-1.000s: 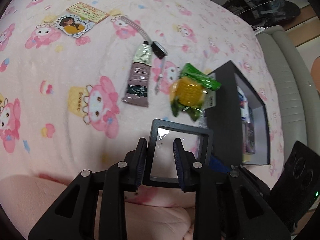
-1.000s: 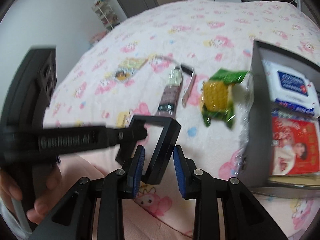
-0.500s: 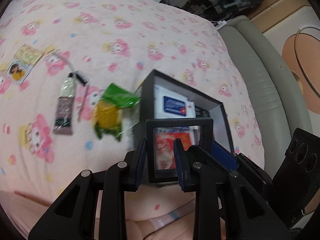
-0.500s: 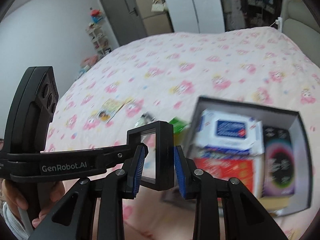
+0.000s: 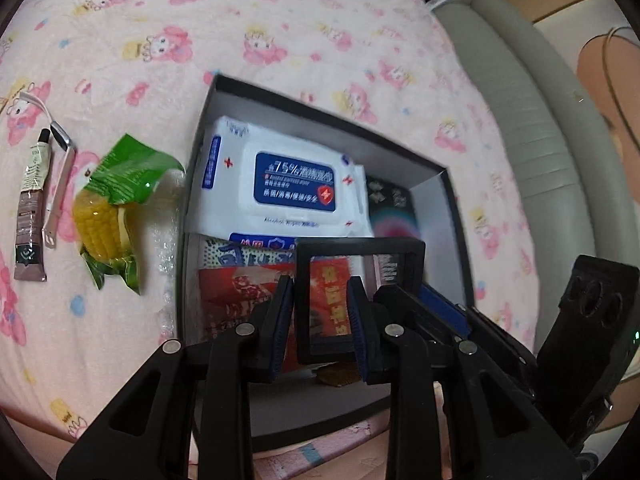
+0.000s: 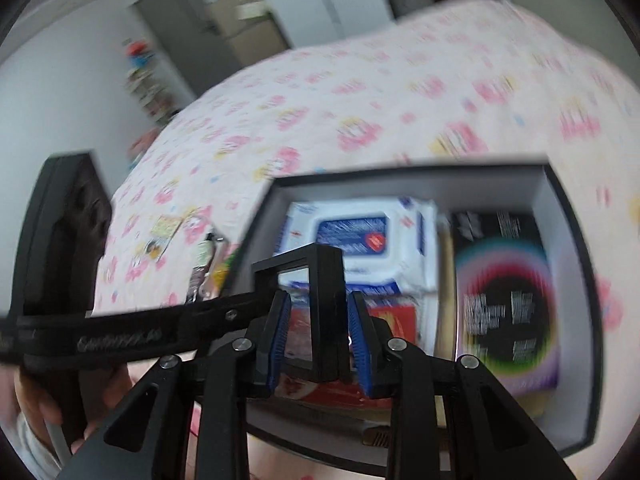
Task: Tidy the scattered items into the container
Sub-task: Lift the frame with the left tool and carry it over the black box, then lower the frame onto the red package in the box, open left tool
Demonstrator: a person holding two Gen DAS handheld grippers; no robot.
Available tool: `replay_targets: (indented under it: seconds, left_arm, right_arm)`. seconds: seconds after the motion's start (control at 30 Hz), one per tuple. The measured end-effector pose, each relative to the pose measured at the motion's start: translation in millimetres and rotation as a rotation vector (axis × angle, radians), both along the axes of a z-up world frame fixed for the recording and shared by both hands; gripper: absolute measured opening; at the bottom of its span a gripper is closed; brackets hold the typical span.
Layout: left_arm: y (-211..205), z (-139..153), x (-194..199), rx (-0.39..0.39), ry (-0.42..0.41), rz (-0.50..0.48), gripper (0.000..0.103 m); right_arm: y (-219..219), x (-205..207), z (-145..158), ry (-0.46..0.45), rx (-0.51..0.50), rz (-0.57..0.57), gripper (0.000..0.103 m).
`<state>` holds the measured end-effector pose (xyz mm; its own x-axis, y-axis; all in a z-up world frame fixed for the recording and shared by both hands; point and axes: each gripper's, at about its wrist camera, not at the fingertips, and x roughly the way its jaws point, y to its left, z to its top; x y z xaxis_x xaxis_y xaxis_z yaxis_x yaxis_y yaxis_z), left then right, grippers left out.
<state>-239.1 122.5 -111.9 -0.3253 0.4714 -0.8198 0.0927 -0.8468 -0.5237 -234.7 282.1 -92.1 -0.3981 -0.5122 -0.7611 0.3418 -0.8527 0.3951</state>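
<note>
A black square frame [image 5: 360,246] with a clear film window is held by both grippers over the black open box [image 5: 320,110]. My left gripper [image 5: 322,320] is shut on the frame's near side. My right gripper [image 6: 318,328] is shut on the frame [image 6: 328,280] edge-on from the other side. The box [image 6: 568,208] holds a white wipes pack [image 5: 292,184], a red packet [image 5: 240,292] and a dark box with a coloured ring [image 6: 504,292]. Left of the box on the bedspread lie a packed corn cob [image 5: 104,220], a brown tube [image 5: 32,216] and a white strap [image 5: 60,184].
The pink patterned bedspread [image 5: 280,20] runs far and left of the box. A grey padded bed edge [image 5: 540,128] lies to the right. A sticker card [image 6: 164,232] lies farther left on the bed. A hand [image 6: 36,400] holds the left gripper's handle.
Both grippers carried the frame to the right, from over the bare bedspread beside the corn to above the open box. Their hold on the frame stayed the same.
</note>
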Motion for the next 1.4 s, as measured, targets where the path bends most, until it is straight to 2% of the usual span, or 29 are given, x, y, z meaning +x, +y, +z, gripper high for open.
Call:
replay_targets:
  seconds: [0.2, 0.27, 0.43, 0.53, 0.7, 0.73, 0.8, 0.9, 1.03, 1.17, 1.3, 1.4]
  left_arm:
    - [10.7, -14.7, -5.8, -0.058, -0.06, -0.008, 0.023]
    - [13.8, -18.1, -5.6, -0.08, -0.078, -0.011, 0.019]
    - [15.9, -19.4, -2.1, -0.112, -0.081, -0.005, 0.019]
    - [15.5, -17.1, 1.5, -0.129, -0.067, -0.002, 0.019]
    - [10.2, -13.8, 8.9, -0.14, -0.063, 0.01, 0.02]
    - [9.9, -13.3, 10.5, -0.143, -0.064, 0.008, 0.02]
    - [10.5, -12.4, 11.5, -0.156, -0.065, 0.0, 0.02]
    - [12.9, -14.4, 9.7, -0.17, -0.074, 0.001, 0.02]
    - [15.6, -14.0, 10.0, -0.181, -0.067, -0.006, 0.02]
    - [16.9, -11.5, 10.4, -0.182, -0.056, -0.021, 0.022]
    - [17.9, -14.1, 6.9, -0.166, -0.06, -0.035, 0.022]
    - [23.8, -19.3, 4.6, -0.166, -0.076, -0.076, 0.023]
  right_arm:
    - [12.5, -11.9, -31.1, -0.15, -0.044, -0.043, 0.026]
    - [13.8, -13.3, -39.3, -0.183, -0.029, -0.05, 0.026]
    - [16.1, -14.5, -50.8, -0.234, -0.01, -0.058, 0.026]
    - [19.8, -12.3, -46.3, -0.227, -0.025, -0.063, 0.026]
    - [30.4, -7.4, -30.5, -0.153, -0.004, -0.113, 0.028]
    - [31.6, -7.4, -29.4, -0.136, 0.025, -0.129, 0.028]
    - [33.5, -8.6, -31.0, -0.104, 0.152, -0.182, 0.028]
    - [35.2, -10.3, -39.0, -0.11, 0.27, -0.211, 0.028]
    - [27.7, -11.9, -54.9, -0.182, 0.287, -0.163, 0.028]
    - [9.4, -10.0, -60.1, -0.199, 0.287, -0.084, 0.028]
    - [-7.2, -8.1, -63.6, -0.235, 0.213, 0.006, 0.028]
    - [1.1, -8.5, -56.3, -0.201, 0.212, -0.028, 0.029]
